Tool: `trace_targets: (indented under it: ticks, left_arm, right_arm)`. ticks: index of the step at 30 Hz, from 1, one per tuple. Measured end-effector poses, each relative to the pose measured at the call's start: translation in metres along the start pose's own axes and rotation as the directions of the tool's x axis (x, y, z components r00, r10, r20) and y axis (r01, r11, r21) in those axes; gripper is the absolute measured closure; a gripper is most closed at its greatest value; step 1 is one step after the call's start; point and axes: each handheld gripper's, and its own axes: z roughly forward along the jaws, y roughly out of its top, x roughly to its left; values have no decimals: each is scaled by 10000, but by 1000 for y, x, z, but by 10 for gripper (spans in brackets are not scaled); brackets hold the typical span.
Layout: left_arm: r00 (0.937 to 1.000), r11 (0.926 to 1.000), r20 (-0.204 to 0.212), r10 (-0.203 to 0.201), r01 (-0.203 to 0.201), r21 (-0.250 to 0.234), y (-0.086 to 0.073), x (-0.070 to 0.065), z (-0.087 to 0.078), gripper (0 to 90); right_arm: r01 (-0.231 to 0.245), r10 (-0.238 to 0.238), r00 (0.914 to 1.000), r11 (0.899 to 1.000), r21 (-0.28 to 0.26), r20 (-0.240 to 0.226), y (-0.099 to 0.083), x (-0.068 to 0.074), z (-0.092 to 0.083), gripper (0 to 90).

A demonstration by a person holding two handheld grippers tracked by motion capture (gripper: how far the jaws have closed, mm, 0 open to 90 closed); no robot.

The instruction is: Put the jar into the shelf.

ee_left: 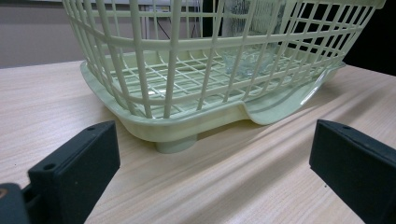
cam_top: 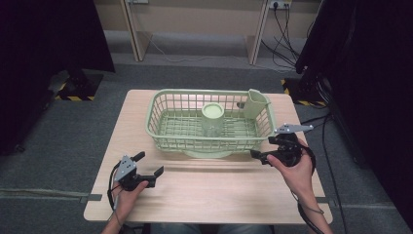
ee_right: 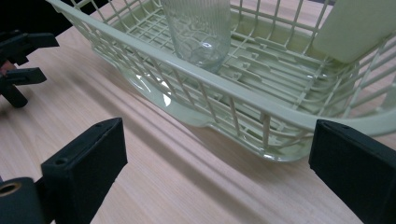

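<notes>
A pale green slatted dish basket (cam_top: 165, 105) sits on a drip tray on the wooden table (cam_top: 214, 195). Upright inside it stands a clear ribbed glass (cam_top: 212, 126) with a green lid (cam_top: 213, 111). My left gripper (cam_top: 149, 164) hovers open near the basket's front left corner, nothing between its jaws. My right gripper (cam_top: 263, 147) is open at the front right corner, close to the basket wall. The left gripper view looks at the basket (ee_left: 173, 70) and glass (ee_left: 247, 60) past my open left gripper (ee_left: 215, 163). In the right gripper view, my right gripper (ee_right: 215, 172) faces the basket rim (ee_right: 196, 70) and the glass (ee_right: 201, 28).
A green cutlery holder (cam_top: 255, 103) hangs at the basket's back right corner, the same holder (ee_right: 355, 28) close by in the right gripper view. The drip tray's spout (cam_top: 209, 153) juts out at the front. Cables (cam_top: 331, 161) run on the floor to the right.
</notes>
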Motion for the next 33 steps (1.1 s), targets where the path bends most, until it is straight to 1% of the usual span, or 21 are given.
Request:
trace_targets:
  ticks: [17,33]
  left_arm:
    - [10000,10000,-10,1,-1,-17,0,0,0,15]
    - [10000,10000,-28,21,-22,-25,0,0,0,15]
  right_arm:
    - [-273,272,9994,9996,63,228,-25,-7,-6,45]
    - [-726,723,9963,9974,51,454,-50,-16,-10,45]
